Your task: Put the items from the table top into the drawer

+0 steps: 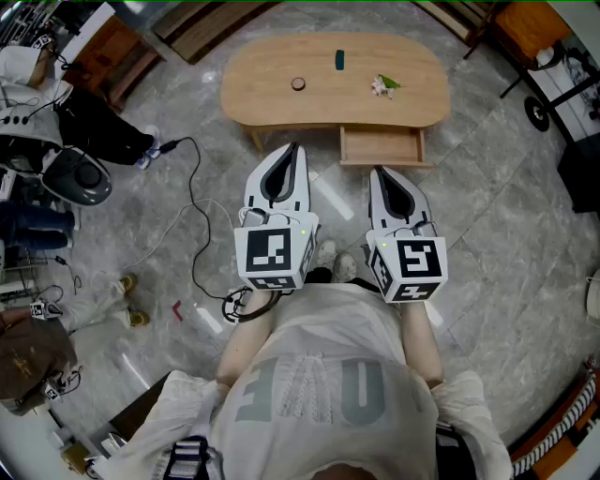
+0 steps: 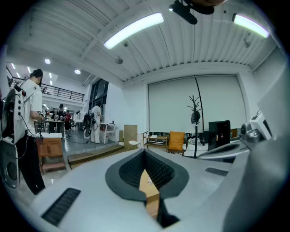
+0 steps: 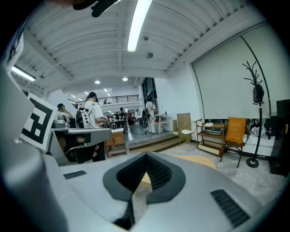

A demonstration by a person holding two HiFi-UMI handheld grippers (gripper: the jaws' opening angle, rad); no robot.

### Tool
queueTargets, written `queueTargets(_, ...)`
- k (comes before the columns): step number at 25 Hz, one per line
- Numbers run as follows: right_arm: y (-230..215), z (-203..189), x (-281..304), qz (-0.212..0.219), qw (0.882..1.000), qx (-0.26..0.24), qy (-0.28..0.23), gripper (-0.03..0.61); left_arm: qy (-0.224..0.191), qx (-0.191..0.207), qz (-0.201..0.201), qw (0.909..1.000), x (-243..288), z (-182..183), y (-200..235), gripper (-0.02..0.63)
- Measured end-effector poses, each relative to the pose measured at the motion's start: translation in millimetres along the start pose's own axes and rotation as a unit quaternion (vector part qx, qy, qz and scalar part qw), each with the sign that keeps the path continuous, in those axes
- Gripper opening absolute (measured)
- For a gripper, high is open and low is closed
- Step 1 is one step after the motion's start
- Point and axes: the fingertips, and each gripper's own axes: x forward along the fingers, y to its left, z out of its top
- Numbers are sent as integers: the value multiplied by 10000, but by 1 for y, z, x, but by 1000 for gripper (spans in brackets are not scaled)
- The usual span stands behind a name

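Observation:
The oval wooden table (image 1: 272,98) stands ahead of me in the head view. On its top lie a small round brown object (image 1: 298,84), a dark teal object (image 1: 340,61) and a white and green item (image 1: 382,86). A drawer (image 1: 382,147) stands pulled out at the table's front right, with nothing visible inside. My left gripper (image 1: 292,148) and right gripper (image 1: 377,172) are held side by side near my body, short of the table, both shut and empty. In the left gripper view the left gripper (image 2: 145,152) shows a strip of the table's wood (image 2: 149,186) through the slit between its jaws. The right gripper (image 3: 146,157) points just over the table's edge (image 3: 197,160).
A black cable (image 1: 195,234) runs over the marble floor at the left, past a black bag (image 1: 98,127) and a grey appliance (image 1: 77,175). A wooden cabinet (image 1: 112,52) stands far left. A black cart (image 1: 562,94) and an orange chair (image 1: 534,23) stand at the right.

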Motion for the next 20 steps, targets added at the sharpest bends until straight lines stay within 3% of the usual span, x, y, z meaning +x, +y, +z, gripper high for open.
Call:
queueTargets(6,12,-15,-2,113,9994,-114,316,5,-47,-305,-59,9995,-8,-17,0,6)
queueTargets(12,24,-2,14,239,9994,-34,228,5,-96,-447,78,9989,-10,-23,24,6)
queueTargets(20,35,-5,36,-100,9995,-163,270,5,-49,-383,106,9992,-3,-30,62,6)
